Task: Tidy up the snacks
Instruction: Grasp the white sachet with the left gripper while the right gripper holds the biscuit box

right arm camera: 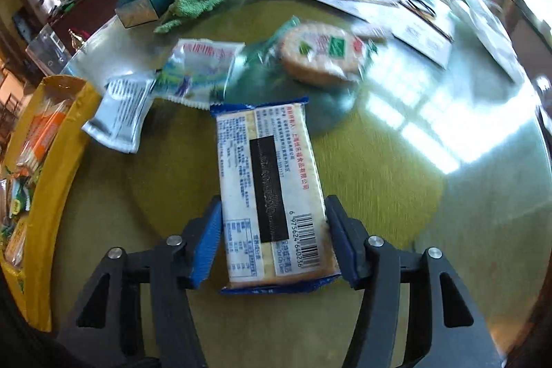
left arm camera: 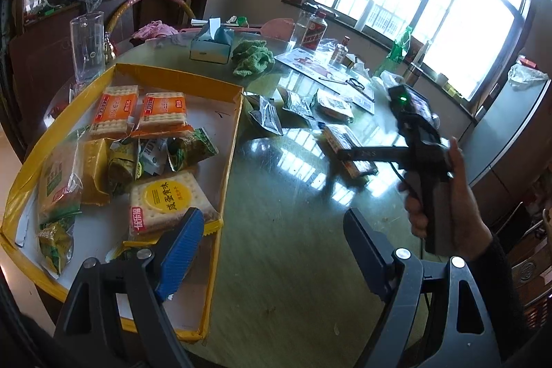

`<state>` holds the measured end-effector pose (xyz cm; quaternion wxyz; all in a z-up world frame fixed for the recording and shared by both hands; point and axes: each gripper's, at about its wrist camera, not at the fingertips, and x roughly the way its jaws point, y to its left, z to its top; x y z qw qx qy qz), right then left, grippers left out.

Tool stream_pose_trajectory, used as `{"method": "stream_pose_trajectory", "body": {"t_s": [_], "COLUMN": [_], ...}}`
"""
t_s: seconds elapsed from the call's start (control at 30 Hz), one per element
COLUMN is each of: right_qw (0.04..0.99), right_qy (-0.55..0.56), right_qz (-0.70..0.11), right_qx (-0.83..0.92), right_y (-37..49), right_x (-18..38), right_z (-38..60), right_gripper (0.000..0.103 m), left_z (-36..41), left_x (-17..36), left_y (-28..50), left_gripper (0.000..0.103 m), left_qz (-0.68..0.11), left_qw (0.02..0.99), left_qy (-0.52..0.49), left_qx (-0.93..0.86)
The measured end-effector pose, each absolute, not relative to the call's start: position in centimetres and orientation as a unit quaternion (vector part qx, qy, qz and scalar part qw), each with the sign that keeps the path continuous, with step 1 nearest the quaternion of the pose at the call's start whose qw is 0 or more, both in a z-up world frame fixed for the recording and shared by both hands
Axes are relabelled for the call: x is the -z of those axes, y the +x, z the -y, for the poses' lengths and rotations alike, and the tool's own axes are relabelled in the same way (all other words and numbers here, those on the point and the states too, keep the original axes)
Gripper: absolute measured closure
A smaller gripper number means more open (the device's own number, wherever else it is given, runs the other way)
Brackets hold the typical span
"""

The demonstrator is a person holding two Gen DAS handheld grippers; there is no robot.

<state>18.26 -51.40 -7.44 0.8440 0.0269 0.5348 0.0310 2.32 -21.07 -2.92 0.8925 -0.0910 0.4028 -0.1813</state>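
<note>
Right gripper [right arm camera: 272, 244] clamping a cracker pack [right arm camera: 272, 192] (barcode side up).
The pack sits on the table [right arm camera: 396, 195], right of the yellow tray [left arm camera: 227, 168]; left gripper [left arm camera: 272, 250] spread wide, holding nothing.

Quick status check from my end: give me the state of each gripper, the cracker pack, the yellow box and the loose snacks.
Right gripper: shut on the cracker pack.
Cracker pack: barcode side up, between the fingers.
Left gripper: open, holding nothing, at the box's near edge.
Yellow box: open, partly filled with snacks.
Round biscuit pack: lying loose on the table.
Silver packet: lying loose on the table beside the box.
</note>
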Motion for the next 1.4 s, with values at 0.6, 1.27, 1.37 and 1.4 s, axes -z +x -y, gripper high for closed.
{"method": "stream_pose_trajectory", "body": {"t_s": [0.6, 1.27, 1.37, 1.4], "right_qw": [0.863, 0.861, 0.86, 0.86], "right_qy": [0.116, 0.179, 0.182, 0.182], "right_qz": [-0.488, -0.476, -0.476, -0.476], "right_qx": [0.063, -0.001, -0.005, -0.005], "right_y": [9.2, 8.8, 8.7, 8.7], "right_x": [7.1, 7.0, 7.0, 7.0], "right_z": [55.6, 55.8, 55.8, 55.8], "right_gripper": [0.045, 0.046, 0.046, 0.046], "left_z": [26.0, 32.5, 32.9, 32.9], "left_x": [2.3, 7.1, 7.7, 7.8], "left_y": [8.4, 24.4, 25.2, 25.3], "left_gripper": [0.021, 0.041, 0.055, 0.063], "left_qz": [-0.441, -0.537, -0.541, -0.544], "left_qw": [0.884, 0.838, 0.834, 0.832], "left_qy": [0.0, 0.075, 0.1, 0.098], "left_qx": [0.156, 0.067, 0.042, 0.044]}}
